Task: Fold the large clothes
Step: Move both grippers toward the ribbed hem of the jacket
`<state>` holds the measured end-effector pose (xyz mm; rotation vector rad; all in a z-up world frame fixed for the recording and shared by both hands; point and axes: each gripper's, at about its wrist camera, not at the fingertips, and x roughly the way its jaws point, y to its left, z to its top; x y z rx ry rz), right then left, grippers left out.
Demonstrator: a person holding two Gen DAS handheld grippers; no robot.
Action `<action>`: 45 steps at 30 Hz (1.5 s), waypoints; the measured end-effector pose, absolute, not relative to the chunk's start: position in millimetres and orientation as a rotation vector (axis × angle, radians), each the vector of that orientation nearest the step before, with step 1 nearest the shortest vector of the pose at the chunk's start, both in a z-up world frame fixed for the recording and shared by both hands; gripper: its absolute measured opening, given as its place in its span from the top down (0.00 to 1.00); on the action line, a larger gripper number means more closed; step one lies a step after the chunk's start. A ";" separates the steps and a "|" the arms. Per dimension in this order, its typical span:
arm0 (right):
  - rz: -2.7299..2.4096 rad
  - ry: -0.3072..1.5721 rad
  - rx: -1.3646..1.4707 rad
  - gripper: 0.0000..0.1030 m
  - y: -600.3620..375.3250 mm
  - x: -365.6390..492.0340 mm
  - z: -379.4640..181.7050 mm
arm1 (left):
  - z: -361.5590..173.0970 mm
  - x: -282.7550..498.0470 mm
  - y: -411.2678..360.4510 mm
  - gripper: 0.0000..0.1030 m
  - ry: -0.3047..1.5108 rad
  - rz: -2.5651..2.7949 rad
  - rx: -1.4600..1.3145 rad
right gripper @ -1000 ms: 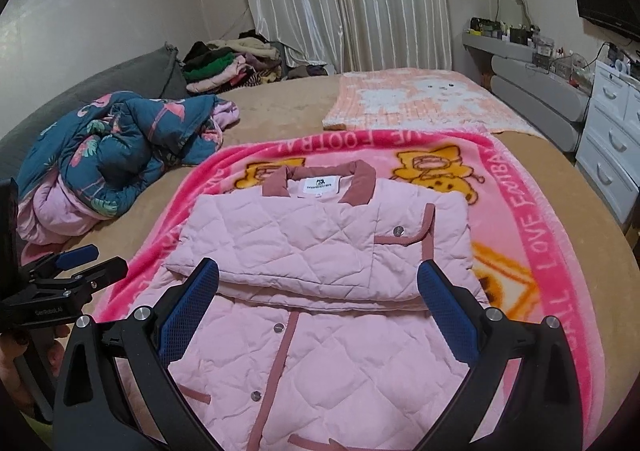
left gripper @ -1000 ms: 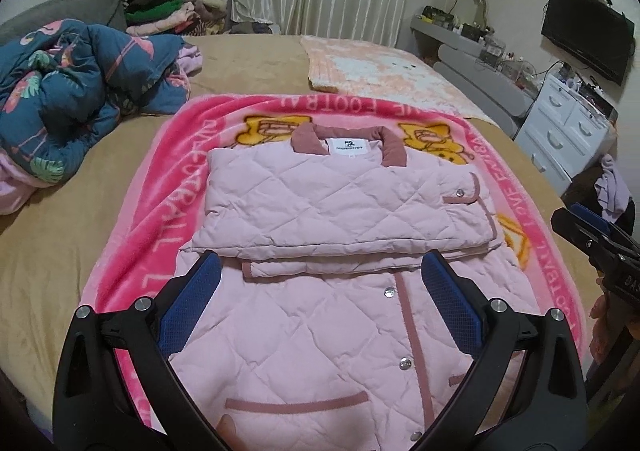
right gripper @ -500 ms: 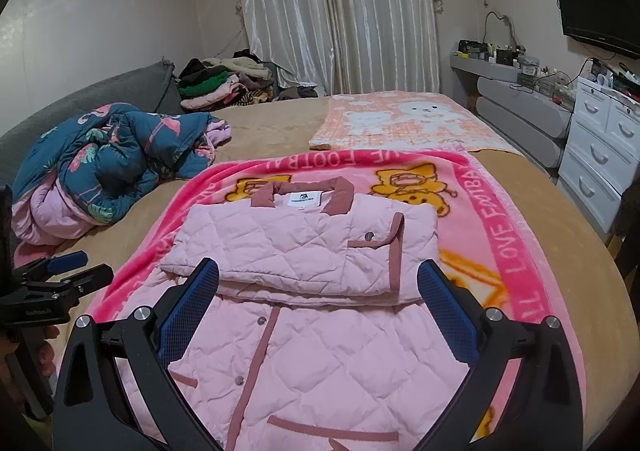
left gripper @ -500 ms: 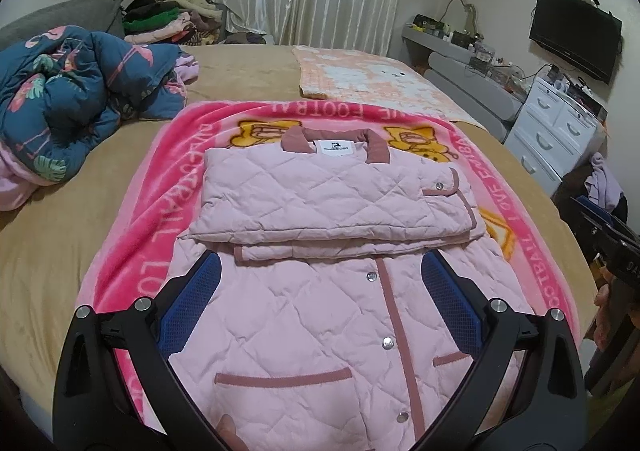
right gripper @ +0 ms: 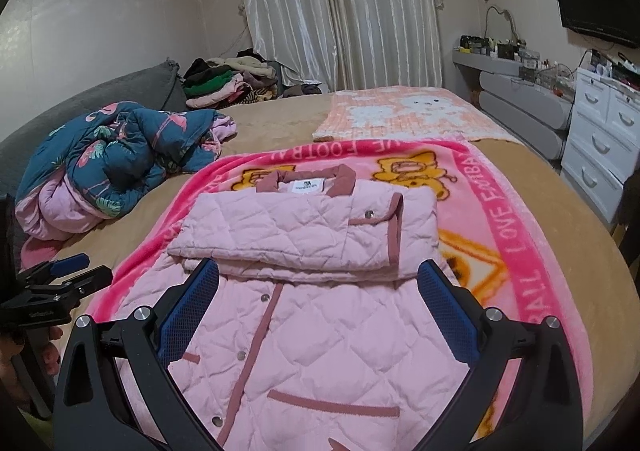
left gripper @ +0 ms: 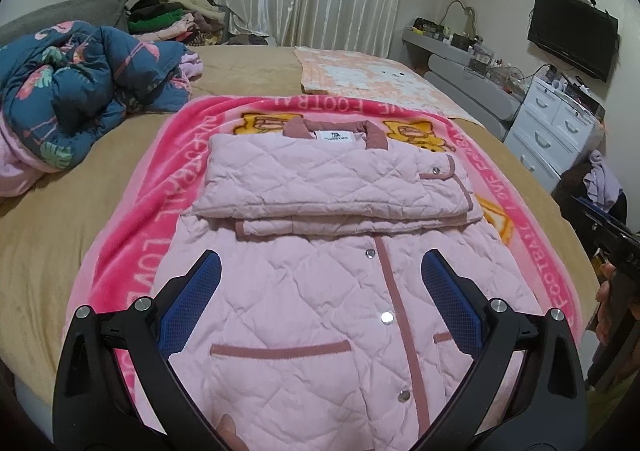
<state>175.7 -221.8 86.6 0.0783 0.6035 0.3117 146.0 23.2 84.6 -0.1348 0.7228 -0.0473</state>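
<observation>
At the left edge a quilt (left gripper: 76,91) lay bunched, part cut off by the frame. Mid-frame the jacket (left gripper: 332,251) lay flat on the blanket (left gripper: 132,235), its sleeves folded across the chest; its hem ran out of view at the bottom. The left gripper (left gripper: 320,283) hung spread wide above it, holding nothing, as did the right gripper (right gripper: 316,291). At far right the drawers (left gripper: 560,131) stood shut, contents hidden, and their top clutter was too small to make out.
</observation>
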 end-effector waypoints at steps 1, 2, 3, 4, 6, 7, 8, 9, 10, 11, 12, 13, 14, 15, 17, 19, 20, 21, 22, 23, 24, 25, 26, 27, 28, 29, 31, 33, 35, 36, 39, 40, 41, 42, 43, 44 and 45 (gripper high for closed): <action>0.311 0.606 0.079 0.04 -221.9 174.3 84.4 | 82.4 143.9 23.7 0.09 0.724 -0.047 -0.136; 0.309 0.610 0.079 0.04 -222.2 172.6 81.8 | 80.2 142.3 23.6 0.09 0.725 -0.047 -0.135; 0.305 0.613 0.078 0.04 -222.3 171.5 79.7 | 77.7 140.7 23.5 0.09 0.726 -0.046 -0.133; 0.303 0.616 0.078 0.04 -222.7 169.8 77.1 | 76.2 139.3 23.7 0.09 0.726 -0.045 -0.132; 0.301 0.620 0.079 0.04 -222.3 166.7 73.8 | 72.2 136.8 24.3 0.09 0.728 -0.040 -0.129; 0.299 0.621 0.081 0.04 -222.4 165.0 71.8 | 70.1 135.8 24.5 0.09 0.730 -0.037 -0.127; 0.299 0.623 0.082 0.04 -222.5 163.4 70.4 | 68.3 134.8 24.4 0.09 0.732 -0.037 -0.124; 0.299 0.624 0.083 0.04 -222.5 162.4 69.1 | 66.4 133.3 25.0 0.09 0.733 -0.036 -0.122; 0.297 0.626 0.083 0.04 -222.3 160.7 67.3 | 64.7 132.4 24.9 0.09 0.734 -0.034 -0.119; 0.296 0.628 0.082 0.04 -222.5 159.7 66.1 | 63.0 131.5 24.7 0.09 0.735 -0.029 -0.113; 0.297 0.630 0.081 0.04 -222.4 159.0 65.1 | 60.9 130.6 24.7 0.09 0.738 -0.027 -0.109; 0.297 0.632 0.080 0.04 -222.1 158.0 63.5 | 58.6 129.6 24.9 0.09 0.741 -0.029 -0.110; 0.296 0.634 0.078 0.04 -222.2 157.5 62.1 | 56.4 128.7 24.8 0.09 0.744 -0.028 -0.110; 0.293 0.638 0.075 0.04 -221.7 156.6 60.0 | 54.3 127.6 24.9 0.09 0.747 -0.027 -0.107; 0.292 0.645 0.069 0.04 -221.5 155.9 56.3 | 49.7 125.7 24.5 0.09 0.752 -0.026 -0.099; 0.283 0.653 0.059 0.04 -221.3 155.8 51.6 | 45.8 123.7 24.7 0.09 0.757 -0.024 -0.091; 0.283 0.657 0.059 0.04 -221.5 155.4 49.2 | 44.4 123.0 24.9 0.09 0.758 -0.022 -0.088; 0.283 0.661 0.061 0.04 -221.3 155.0 47.1 | 42.4 122.1 25.2 0.09 0.760 -0.022 -0.086; 0.284 0.664 0.062 0.04 -221.9 155.2 45.7 | 40.4 121.3 25.6 0.09 0.762 -0.021 -0.083; 0.284 0.668 0.061 0.04 -221.6 155.0 43.7 | 38.4 120.4 26.0 0.09 0.765 -0.019 -0.082; 0.283 0.671 0.060 0.04 -221.5 154.4 41.9 | 36.9 119.7 26.5 0.09 0.767 -0.019 -0.082; 0.282 0.674 0.057 0.04 -220.9 153.5 39.6 | 34.9 118.8 27.4 0.09 0.769 -0.018 -0.082; 0.283 0.678 0.055 0.04 -220.6 153.2 38.3 | 32.7 117.8 28.5 0.09 0.772 -0.019 -0.084; 0.283 0.680 0.053 0.04 -219.9 152.5 37.1 | 30.8 116.9 29.8 0.09 0.775 -0.019 -0.086; 0.283 0.683 0.052 0.04 -219.7 151.4 35.3 | 29.4 116.1 30.3 0.09 0.776 -0.018 -0.089; 0.284 0.686 0.051 0.04 -219.6 150.4 33.7 | 27.8 115.6 31.5 0.09 0.778 -0.017 -0.092; 0.286 0.692 0.050 0.04 -219.5 148.0 30.6 | 23.5 113.5 35.0 0.09 0.785 -0.014 -0.100; 0.286 0.698 0.048 0.04 -219.4 147.0 27.9 | 20.3 112.4 38.2 0.09 0.791 -0.009 -0.106; 0.285 0.706 0.045 0.04 -219.5 146.1 24.2 | 17.2 111.1 40.7 0.09 0.794 -0.007 -0.109; 0.284 0.710 0.044 0.04 -219.8 145.4 22.3 | 15.4 110.3 42.1 0.09 0.797 -0.002 -0.108; 0.281 0.720 0.045 0.04 -221.1 143.9 17.5 | 10.6 108.1 44.6 0.09 0.801 0.009 -0.102; 0.279 0.725 0.045 0.04 -221.8 143.5 15.4 | 8.4 107.3 45.8 0.09 0.805 0.014 -0.099; 0.278 0.729 0.046 0.04 -222.5 143.1 13.3 | 6.9 106.9 46.9 0.09 0.807 0.016 -0.098; 0.275 0.734 0.045 0.04 -223.0 142.7 11.1 | 4.6 106.2 48.7 0.09 0.812 0.019 -0.099; 0.273 0.738 0.046 0.04 -223.7 142.5 9.2 | 2.3 105.7 50.5 0.09 0.817 0.023 -0.099; 0.270 0.742 0.047 0.04 -224.3 142.2 7.4 | 0.0 105.3 52.1 0.09 0.820 0.030 -0.097; 0.269 0.748 0.048 0.04 -225.2 142.1 5.1 | -1.7 104.9 53.5 0.09 0.823 0.035 -0.095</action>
